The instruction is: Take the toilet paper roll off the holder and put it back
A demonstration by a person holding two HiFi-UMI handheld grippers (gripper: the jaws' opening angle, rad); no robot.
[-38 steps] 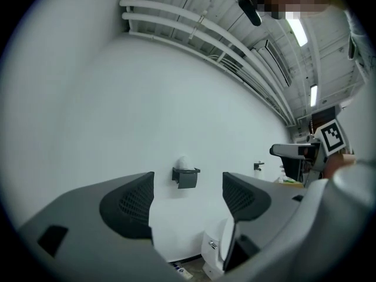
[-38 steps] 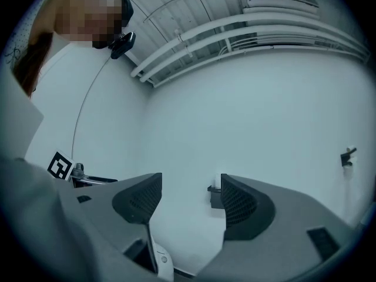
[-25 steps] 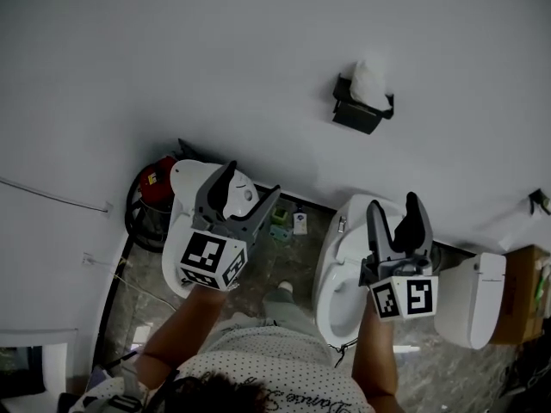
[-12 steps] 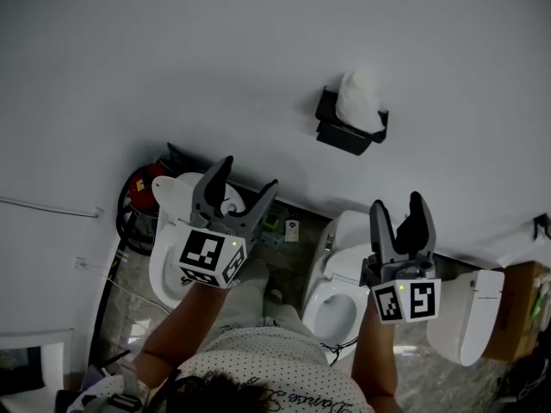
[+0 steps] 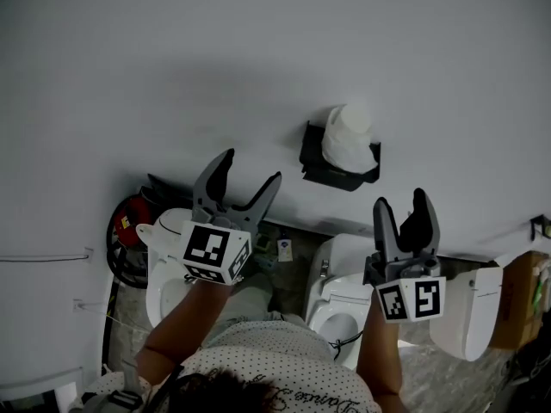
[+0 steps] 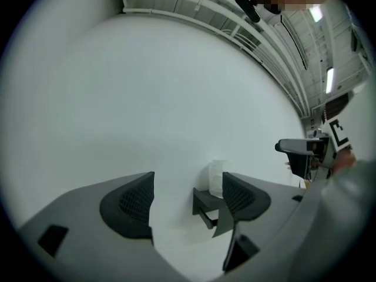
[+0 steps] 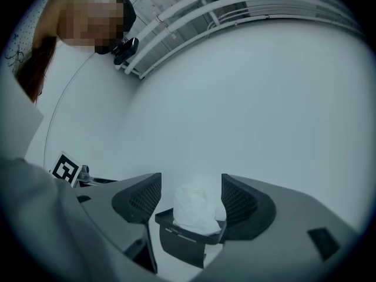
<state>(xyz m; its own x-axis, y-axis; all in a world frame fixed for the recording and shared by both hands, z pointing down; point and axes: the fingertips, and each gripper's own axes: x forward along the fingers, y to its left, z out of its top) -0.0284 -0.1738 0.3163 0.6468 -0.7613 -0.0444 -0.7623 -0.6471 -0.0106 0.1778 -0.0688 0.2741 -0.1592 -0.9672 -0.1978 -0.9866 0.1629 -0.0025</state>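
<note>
Your left tool (image 5: 250, 169) stands wide, both jaws spread and nothing between them. Through its own camera the gap frames bare wall (image 6: 147, 98) and the black holder (image 6: 205, 203), with the toilet paper roll (image 6: 216, 178) half behind the right-hand jaw, clear of it. Your right tool (image 5: 401, 200) also stands wide and empty. Its own view lines the roll up in the gap between the two pads, but no pad touches it and the roll sits beyond the tips. Both tools are held up in front of you, the left one canted to the right, the right one nearly straight, marker cubes facing back toward you. The roll stands upright in the holder, white and a bit crumpled at the top, filling the right part of the tray. The holder is fixed to the wall, above and between the two tools in the head view, nearer the right one. Below on the floor: a white toilet (image 5: 344, 291) under the right tool, another white toilet (image 5: 162, 261) under the left, a red item (image 5: 129, 224) beside that one against the foot of the wall.
</note>
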